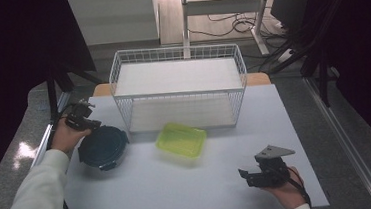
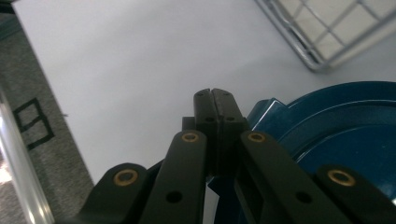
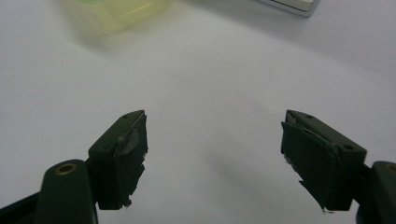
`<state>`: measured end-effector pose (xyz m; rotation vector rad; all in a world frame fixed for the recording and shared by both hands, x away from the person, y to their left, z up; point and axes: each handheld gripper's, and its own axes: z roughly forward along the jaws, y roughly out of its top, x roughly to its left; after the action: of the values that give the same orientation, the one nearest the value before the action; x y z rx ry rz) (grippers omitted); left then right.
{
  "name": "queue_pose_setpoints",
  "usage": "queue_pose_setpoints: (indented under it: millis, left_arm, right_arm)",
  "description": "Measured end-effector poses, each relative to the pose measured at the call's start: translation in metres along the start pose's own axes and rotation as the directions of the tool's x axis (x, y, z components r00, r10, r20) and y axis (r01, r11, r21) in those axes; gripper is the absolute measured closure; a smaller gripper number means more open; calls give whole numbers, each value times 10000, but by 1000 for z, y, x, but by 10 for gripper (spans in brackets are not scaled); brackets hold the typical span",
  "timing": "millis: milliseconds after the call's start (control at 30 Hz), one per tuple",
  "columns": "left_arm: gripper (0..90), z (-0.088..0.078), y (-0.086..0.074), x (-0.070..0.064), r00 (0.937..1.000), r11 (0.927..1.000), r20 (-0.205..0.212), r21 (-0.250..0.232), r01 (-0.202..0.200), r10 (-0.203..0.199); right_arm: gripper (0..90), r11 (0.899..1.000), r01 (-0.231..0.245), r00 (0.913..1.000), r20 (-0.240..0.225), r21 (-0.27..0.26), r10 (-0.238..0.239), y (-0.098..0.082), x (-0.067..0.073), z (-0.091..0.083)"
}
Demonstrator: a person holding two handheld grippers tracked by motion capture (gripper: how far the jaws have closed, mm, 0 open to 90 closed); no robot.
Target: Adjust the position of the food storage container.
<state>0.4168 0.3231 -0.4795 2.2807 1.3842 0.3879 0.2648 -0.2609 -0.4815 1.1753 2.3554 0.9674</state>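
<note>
From above, the white worktop (image 1: 180, 185) carries one wire rack (image 1: 178, 87) with two shelves, one round dark blue container (image 1: 103, 147) and one yellow-green tray (image 1: 181, 140), which lies just in front of the rack. The blue container sits at the worktop's left edge, left of the tray and apart from it.

The left tool (image 1: 81, 117) is at the container's far left rim, held by the person's left hand (image 1: 65, 136). Its own camera adds what the high view cannot: the two jaws are pressed fully together with nothing between them, and their tips (image 2: 214, 105) sit just beside the container's (image 2: 336, 135) rim clasp; contact cannot be judged. A corner of the rack (image 2: 322, 37) appears at upper right.

The right tool (image 1: 259, 174) rests low near the worktop's front right, well apart from everything. In its own view the jaws stand wide apart and empty (image 3: 212, 154) over bare worktop, with the tray (image 3: 123, 14) blurred at the top edge.
</note>
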Motion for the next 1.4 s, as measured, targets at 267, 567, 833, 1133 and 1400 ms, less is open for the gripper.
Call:
queue_pose_setpoints:
  millis: [267, 567, 833, 1133, 1400]
  left_arm:
    - [900, -6, -10, -19, 9989, 9995, 330, -20, -317, 317]
    - [900, -13, -19, -44, 9962, 9976, 526, -111, -684, 689]
    - [900, -17, -27, -59, 9940, 9964, 699, -207, -825, 837]
    - [900, -21, -30, -78, 9896, 9931, 836, -92, -1169, 1173]
    - [900, -21, -29, -97, 9813, 9888, 1218, -258, -1473, 1493]
  right_arm:
    - [228, 9999, 77, 10000, -15, -111, -78, 1, 2, -2]
    - [227, 9993, -203, 9982, -576, -306, 185, 4, 6, -3]
    - [227, 9994, -125, 9986, -520, -325, 108, 4, 6, -4]
    - [227, 9995, -49, 9988, -483, -322, 34, 5, 8, -4]
    - [227, 9995, -32, 9988, -487, -323, 17, 5, 8, -4]
